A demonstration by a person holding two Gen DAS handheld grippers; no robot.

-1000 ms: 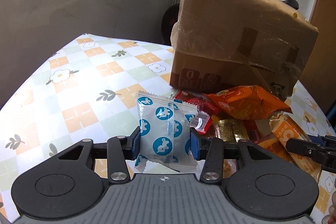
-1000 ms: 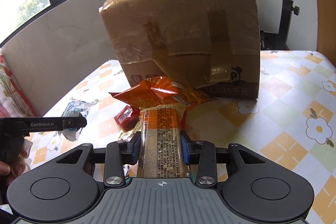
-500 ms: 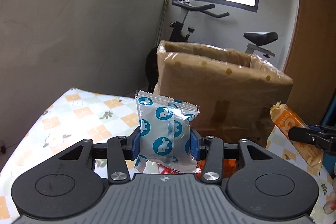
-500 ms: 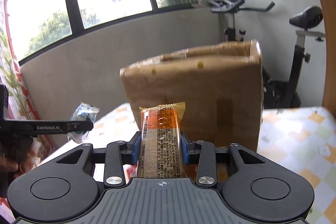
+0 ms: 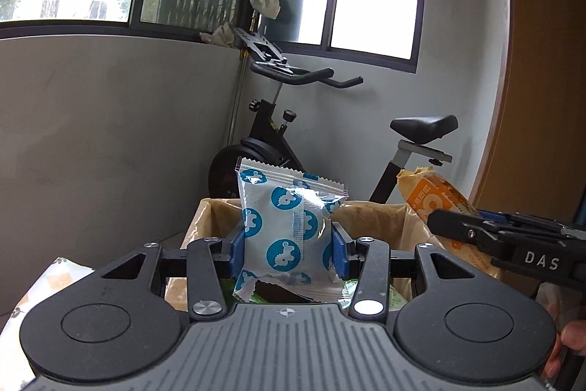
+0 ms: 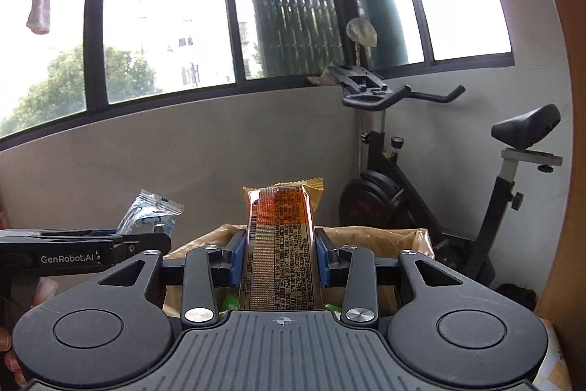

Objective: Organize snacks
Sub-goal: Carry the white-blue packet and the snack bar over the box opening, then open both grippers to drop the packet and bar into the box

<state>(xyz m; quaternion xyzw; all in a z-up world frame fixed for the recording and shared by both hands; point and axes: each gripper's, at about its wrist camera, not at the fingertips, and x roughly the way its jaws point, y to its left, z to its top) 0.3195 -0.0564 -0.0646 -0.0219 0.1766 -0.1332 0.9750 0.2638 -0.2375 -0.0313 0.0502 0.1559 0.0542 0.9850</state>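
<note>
Patterned tablecloth-covered table with an open cardboard box on it

Only slivers of the table (image 5: 55, 275) show: a corner of its cloth, checked in white, pale green and orange with small leaf prints, at the lower left of the left wrist view, and a scrap at the lower right edge of the right wrist view. The open brown cardboard box (image 5: 373, 220), glossy with clear tape, stands on it; how near the table's edges it stands cannot be told.
</note>
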